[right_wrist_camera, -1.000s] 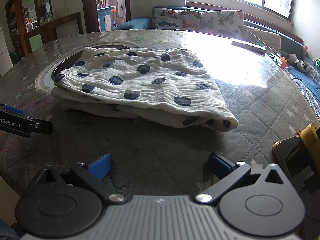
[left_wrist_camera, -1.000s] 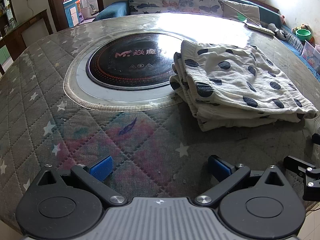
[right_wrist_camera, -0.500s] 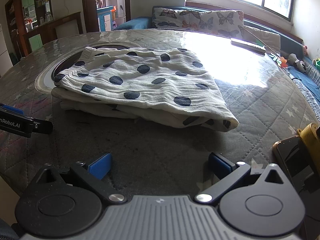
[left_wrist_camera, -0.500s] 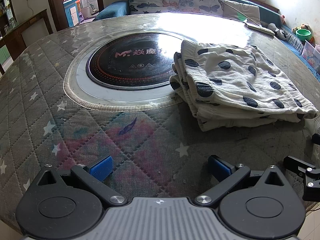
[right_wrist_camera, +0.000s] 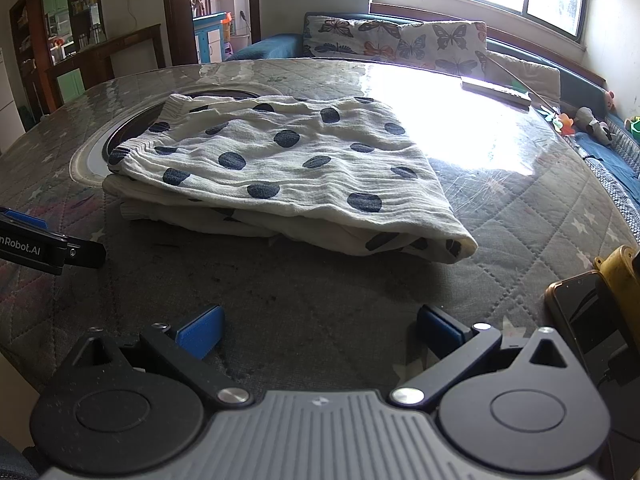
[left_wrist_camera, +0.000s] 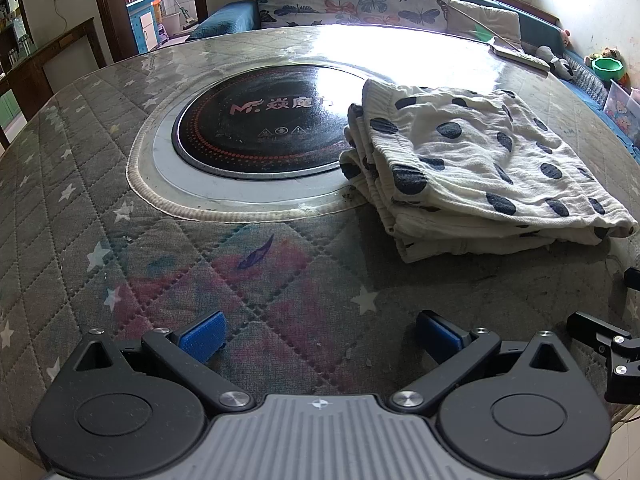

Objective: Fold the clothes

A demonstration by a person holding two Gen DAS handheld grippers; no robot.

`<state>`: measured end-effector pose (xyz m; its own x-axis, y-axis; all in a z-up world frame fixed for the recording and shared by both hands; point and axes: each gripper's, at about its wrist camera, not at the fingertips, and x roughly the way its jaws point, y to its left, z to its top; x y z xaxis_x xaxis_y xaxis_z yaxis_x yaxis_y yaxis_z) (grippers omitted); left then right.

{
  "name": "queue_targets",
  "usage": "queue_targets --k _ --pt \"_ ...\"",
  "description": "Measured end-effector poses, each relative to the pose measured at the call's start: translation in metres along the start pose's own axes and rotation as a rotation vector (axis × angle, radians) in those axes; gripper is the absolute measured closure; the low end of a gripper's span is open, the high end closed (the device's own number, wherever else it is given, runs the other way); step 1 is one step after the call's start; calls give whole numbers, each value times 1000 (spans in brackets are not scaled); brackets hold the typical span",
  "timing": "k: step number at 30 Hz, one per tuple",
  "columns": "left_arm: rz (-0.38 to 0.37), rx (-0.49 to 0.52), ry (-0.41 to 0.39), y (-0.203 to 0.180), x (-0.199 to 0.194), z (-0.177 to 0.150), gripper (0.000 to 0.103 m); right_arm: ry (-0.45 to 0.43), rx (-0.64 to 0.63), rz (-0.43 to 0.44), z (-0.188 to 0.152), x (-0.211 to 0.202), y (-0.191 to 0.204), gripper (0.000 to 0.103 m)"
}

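A white garment with dark polka dots [left_wrist_camera: 472,164] lies folded in several layers on the quilted round table [left_wrist_camera: 120,184]; it also shows in the right wrist view [right_wrist_camera: 288,172]. My left gripper [left_wrist_camera: 320,336] is open and empty, low over the table's near edge, left of the garment. My right gripper [right_wrist_camera: 318,330] is open and empty, just in front of the garment's near fold. The left gripper's finger [right_wrist_camera: 48,246] shows at the left of the right wrist view. Part of the right gripper [left_wrist_camera: 608,344] shows at the right of the left wrist view.
A round black induction hob [left_wrist_camera: 264,124] sits in the table's middle, partly under the garment. A phone [right_wrist_camera: 584,316] and a yellow object [right_wrist_camera: 618,264] lie at the right near edge. A flat remote-like item [right_wrist_camera: 496,92] lies at the far side. A sofa with butterfly cushions [right_wrist_camera: 400,40] stands behind.
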<state>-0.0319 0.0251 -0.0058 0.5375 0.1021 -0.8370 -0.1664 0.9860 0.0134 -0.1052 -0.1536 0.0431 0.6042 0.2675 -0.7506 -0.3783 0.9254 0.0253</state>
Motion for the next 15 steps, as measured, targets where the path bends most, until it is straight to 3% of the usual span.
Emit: queue_targets --k 15 --pt "0 1 -1 1 1 0 0 -3 1 -1 -1 0 0 0"
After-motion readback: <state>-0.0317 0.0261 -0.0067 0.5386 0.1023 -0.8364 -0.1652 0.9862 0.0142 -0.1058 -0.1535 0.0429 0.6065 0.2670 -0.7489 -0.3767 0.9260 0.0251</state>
